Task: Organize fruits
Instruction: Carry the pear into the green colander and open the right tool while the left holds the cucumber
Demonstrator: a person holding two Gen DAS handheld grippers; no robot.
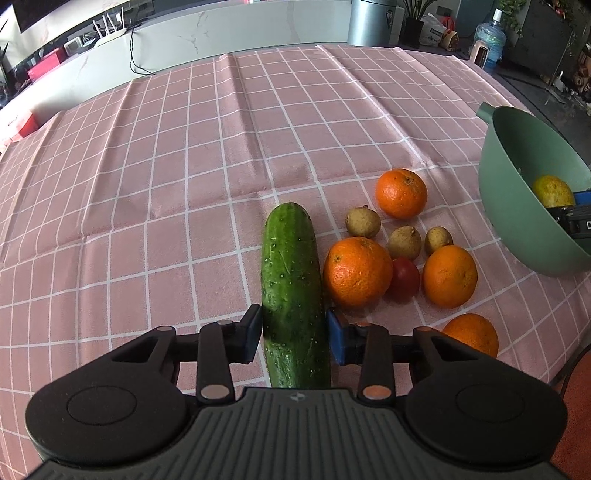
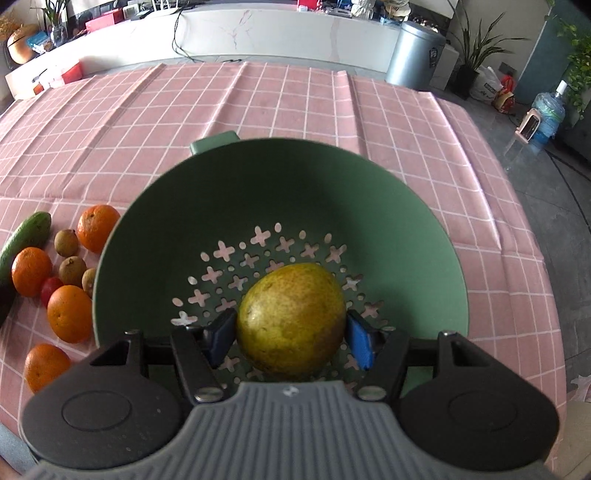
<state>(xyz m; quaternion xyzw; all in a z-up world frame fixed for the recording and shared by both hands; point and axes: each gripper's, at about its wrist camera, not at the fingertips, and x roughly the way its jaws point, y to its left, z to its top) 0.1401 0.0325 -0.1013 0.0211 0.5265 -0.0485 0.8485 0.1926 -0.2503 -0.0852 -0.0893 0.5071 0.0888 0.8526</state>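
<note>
My left gripper (image 1: 294,334) is shut on a green cucumber (image 1: 291,291) that lies lengthwise on the pink checked cloth. To its right lie several oranges (image 1: 357,271), three small brown fruits (image 1: 363,222) and a red tomato (image 1: 405,279). My right gripper (image 2: 291,338) is inside the green colander (image 2: 258,184), its pads against both sides of a yellow-green pear (image 2: 291,323) resting on the perforated bottom. The colander (image 1: 517,206) with the pear (image 1: 553,191) also shows at the right of the left wrist view. The fruit pile (image 2: 70,312) lies left of the colander.
The table cloth (image 1: 184,166) stretches far and left. A white counter (image 2: 277,33) with a cable stands behind the table. A grey bin (image 2: 415,55), plants and a water bottle (image 2: 548,114) stand on the floor past the right edge.
</note>
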